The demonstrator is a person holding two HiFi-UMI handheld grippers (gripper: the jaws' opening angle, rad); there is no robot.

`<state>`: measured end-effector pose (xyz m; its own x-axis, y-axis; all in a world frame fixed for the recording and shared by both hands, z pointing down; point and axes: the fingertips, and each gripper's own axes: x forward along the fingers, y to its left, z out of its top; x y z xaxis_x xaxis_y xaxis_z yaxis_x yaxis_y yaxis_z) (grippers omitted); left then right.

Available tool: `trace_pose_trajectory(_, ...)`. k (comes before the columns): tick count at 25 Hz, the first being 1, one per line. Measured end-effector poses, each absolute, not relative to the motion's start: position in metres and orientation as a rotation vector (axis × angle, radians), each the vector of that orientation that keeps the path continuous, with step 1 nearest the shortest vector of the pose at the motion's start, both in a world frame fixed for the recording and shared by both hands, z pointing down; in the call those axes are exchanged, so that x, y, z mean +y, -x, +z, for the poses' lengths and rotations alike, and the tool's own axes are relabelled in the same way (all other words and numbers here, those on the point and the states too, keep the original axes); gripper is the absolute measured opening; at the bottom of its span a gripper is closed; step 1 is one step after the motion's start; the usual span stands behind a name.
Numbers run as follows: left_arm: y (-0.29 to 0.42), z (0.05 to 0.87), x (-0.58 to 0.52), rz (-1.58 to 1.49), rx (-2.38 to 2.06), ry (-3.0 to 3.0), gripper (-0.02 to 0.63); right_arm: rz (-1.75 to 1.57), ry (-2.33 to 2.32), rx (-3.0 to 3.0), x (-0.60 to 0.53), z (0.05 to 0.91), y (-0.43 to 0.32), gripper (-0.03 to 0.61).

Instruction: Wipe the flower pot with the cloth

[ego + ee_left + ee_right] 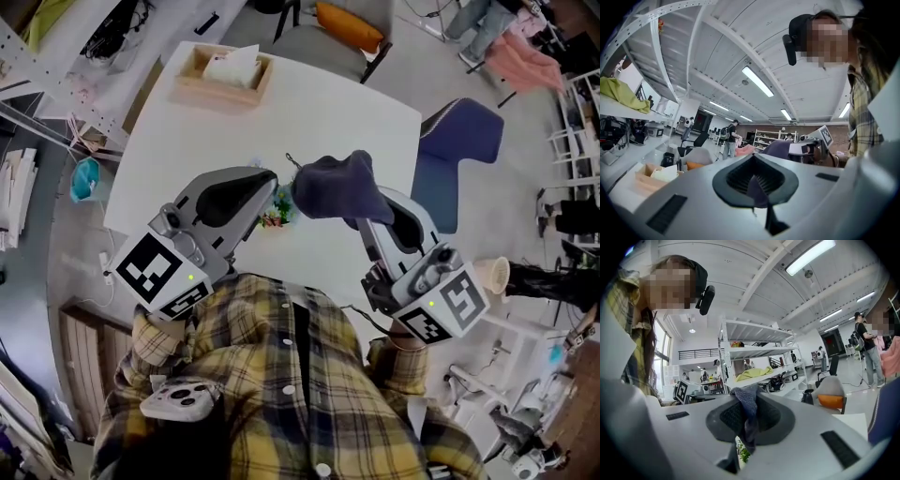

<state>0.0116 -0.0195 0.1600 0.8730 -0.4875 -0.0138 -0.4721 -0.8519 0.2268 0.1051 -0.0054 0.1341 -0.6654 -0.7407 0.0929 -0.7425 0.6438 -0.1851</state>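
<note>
White desk (319,103) below; we find left tongs (757,187) and right tongs (746,418) both clamped on cloth (333,187); thin corner hold may slip, dropping it onto flower pot (278,214).

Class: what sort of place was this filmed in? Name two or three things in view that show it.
Probably a large open lab or workshop, not a home: tall white metal shelving stacked with gear, long ceiling strip lights, and a white work table.
</note>
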Motion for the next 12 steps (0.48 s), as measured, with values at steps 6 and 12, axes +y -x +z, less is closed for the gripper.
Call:
trace_pose_trajectory(6,-0.0102,0.1607,-0.0195,-0.060,-0.747,-2.849,0.008,0.314,-1.321,-2.834,-0.0080,0.1326,-0.1051,0.015)
trace_pose_trajectory(12,-0.0114,0.1592,-0.0182,-0.042,-0.767,-2.852,0.008,0.288,-1.301,-2.830,-0.0074,0.1313,-0.1028,0.015)
